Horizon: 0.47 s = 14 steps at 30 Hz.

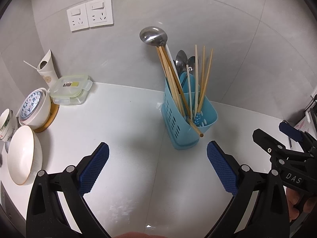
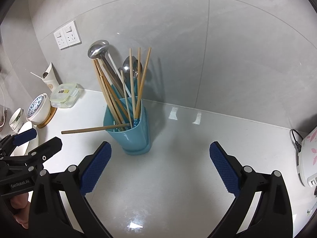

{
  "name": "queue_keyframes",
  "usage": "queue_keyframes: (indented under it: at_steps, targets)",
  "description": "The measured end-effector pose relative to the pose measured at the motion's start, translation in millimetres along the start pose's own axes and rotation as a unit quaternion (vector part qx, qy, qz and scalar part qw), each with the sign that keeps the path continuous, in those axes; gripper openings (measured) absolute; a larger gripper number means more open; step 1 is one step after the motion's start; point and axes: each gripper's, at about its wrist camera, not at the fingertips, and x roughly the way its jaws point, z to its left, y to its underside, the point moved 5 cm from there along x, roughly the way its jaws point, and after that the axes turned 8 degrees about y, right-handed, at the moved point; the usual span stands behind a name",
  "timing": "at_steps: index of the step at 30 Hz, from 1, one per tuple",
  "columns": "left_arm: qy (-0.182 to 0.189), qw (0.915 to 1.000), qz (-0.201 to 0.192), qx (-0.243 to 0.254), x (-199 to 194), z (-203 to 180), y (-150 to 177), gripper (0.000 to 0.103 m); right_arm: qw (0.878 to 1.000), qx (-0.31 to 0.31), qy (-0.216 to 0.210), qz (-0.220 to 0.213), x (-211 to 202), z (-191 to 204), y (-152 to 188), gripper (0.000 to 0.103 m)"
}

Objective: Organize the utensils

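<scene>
We had both grippers low over the white bench (image 2: 178, 178), fingers spread wide and holding nothing: left gripper (image 1: 158, 158) and right gripper (image 2: 160, 158) alike, blue pads facing each other across bare bench. Just past the fingertips stood the blue utensil holder (image 1: 178, 119), upright, ahead and slightly right of the left gripper's gap, and ahead-left of the right gripper's. One stray chopstick (image 2: 93, 130) lay tipped over the holder's front rim, its long axis nearly level in the right wrist view, free end pointing left toward the left gripper. The rest of the chopsticks (image 1: 206, 75) stood near upright, fanning outward. Behind them the spoons (image 1: 181, 59) and a steel ladle (image 1: 153, 35) stuck up bowl-end first. Farther left sat some bowls (image 1: 23, 154), a lidded container (image 1: 69, 89) and wall sockets (image 1: 90, 13).
</scene>
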Motion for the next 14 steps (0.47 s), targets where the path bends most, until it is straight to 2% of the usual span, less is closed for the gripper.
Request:
queue_keyframes:
  at_steps: [4, 14]
  targets:
    - [-0.010, 0.9999, -0.008, 0.005, -0.8, -0.2, -0.2, 0.097, 1.000, 0.001, -0.001, 0.001, -0.3, 0.7, -0.1, 0.095]
    - [-0.011, 0.9999, 0.003, 0.007, 4.2, 0.0, -0.2, 0.097, 1.000, 0.000, 0.000, 0.004, 2.2, 0.7, 1.2, 0.095]
